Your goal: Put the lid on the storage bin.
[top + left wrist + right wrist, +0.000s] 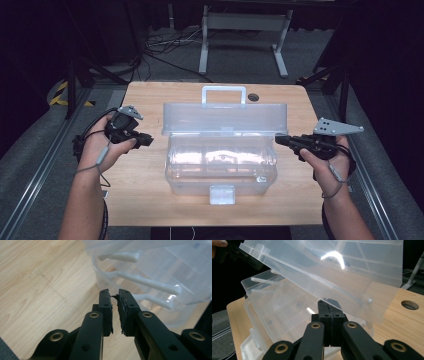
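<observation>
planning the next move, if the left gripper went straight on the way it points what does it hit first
Most likely the near end wall of the clear plastic box, just beyond the left gripper; the exact gap is unclear.

Light: bright on the table point(140, 200), room behind dark.
Glare: white streak on the box lid point(334, 256).
Focus: slightly soft throughout.

High view looks down over the table point(150, 200); both gripper views closely face the clear box point(220, 160).
</observation>
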`<act>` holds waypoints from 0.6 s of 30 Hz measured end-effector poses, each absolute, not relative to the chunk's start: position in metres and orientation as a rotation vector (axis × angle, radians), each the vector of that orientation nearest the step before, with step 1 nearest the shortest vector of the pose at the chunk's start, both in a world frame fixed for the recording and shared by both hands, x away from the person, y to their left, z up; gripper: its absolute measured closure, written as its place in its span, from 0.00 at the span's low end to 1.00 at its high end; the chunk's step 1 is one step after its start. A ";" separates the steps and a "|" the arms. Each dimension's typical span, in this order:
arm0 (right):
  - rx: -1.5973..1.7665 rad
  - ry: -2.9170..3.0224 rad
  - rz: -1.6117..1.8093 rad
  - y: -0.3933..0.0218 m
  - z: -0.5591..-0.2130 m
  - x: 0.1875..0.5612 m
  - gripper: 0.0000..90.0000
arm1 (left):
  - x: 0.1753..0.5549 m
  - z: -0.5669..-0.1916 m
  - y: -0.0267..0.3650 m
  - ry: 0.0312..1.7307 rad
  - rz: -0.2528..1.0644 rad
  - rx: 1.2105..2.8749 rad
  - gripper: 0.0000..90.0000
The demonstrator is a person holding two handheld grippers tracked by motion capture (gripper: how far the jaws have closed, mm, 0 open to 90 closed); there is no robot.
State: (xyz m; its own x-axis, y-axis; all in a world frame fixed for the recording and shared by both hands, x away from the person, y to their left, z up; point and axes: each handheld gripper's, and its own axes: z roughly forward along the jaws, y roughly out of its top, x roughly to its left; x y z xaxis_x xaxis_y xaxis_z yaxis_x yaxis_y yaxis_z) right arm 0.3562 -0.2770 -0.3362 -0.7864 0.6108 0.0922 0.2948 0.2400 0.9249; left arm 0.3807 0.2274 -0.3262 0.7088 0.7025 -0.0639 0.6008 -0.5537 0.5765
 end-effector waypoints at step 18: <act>0.851 2.249 1.530 -0.277 -0.338 0.355 1.00 | 0.388 -0.359 0.246 1.149 0.274 2.262 0.68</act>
State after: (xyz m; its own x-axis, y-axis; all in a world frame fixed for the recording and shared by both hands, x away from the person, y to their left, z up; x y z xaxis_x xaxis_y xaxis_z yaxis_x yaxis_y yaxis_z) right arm 0.3549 -0.2770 -0.3384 -0.7833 0.6155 0.0868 0.3070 0.2616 0.9150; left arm 0.3881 0.2463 -0.3585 0.6079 0.7904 -0.0762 0.6710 -0.4600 0.5816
